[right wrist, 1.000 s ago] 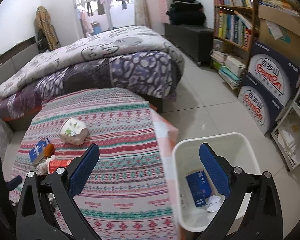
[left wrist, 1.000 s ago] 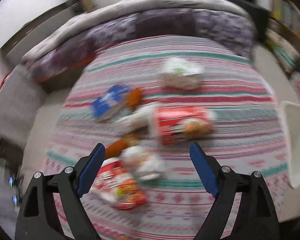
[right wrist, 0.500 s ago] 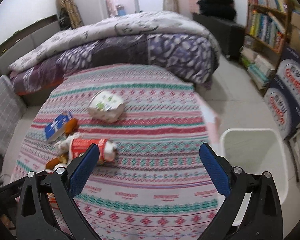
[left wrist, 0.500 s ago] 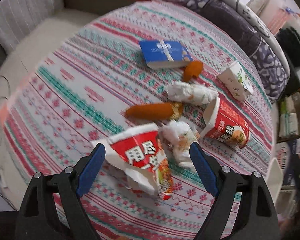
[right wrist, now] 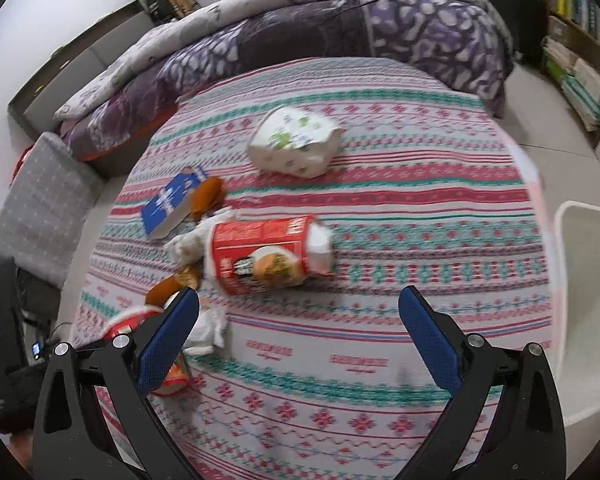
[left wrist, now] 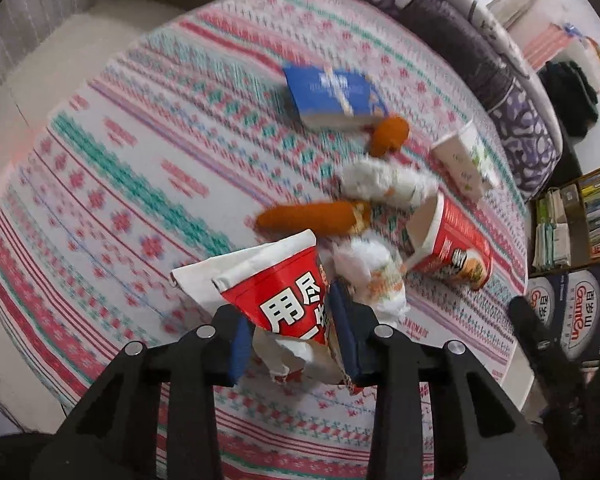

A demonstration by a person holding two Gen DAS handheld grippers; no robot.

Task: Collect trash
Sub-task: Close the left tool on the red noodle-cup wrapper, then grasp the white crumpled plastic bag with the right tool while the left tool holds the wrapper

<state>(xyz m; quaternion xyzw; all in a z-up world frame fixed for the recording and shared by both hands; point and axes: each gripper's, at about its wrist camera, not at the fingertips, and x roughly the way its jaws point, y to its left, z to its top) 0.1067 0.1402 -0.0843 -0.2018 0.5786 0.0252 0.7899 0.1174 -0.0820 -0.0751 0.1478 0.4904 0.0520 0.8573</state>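
My left gripper [left wrist: 290, 340] points down at the striped tablecloth [left wrist: 140, 184]; its jaws are closing, and the blue pads press both sides of a red-and-white snack bag [left wrist: 284, 292]. Just past the bag lie crumpled white wrappers [left wrist: 372, 272], an orange sausage-like piece [left wrist: 312, 218], a red noodle cup [left wrist: 452, 244] on its side, a blue box [left wrist: 332, 96] and a white paper cup with green print [left wrist: 464, 160]. My right gripper [right wrist: 298, 336] hangs open above the cloth, nothing between its fingers, the red noodle cup [right wrist: 260, 252] just beyond them.
A white bin [right wrist: 580, 280] stands off the table's right edge. A bed with a purple quilt [right wrist: 340, 28] lies behind the table, a grey cushion [right wrist: 44, 200] to the left. Bookshelves and printed cartons [left wrist: 572, 312] line the right side.
The left gripper came down over the trash pile, rolled, and its jaws went from wide apart to pinching the red snack bag. The right gripper swung left from the bin toward the pile.
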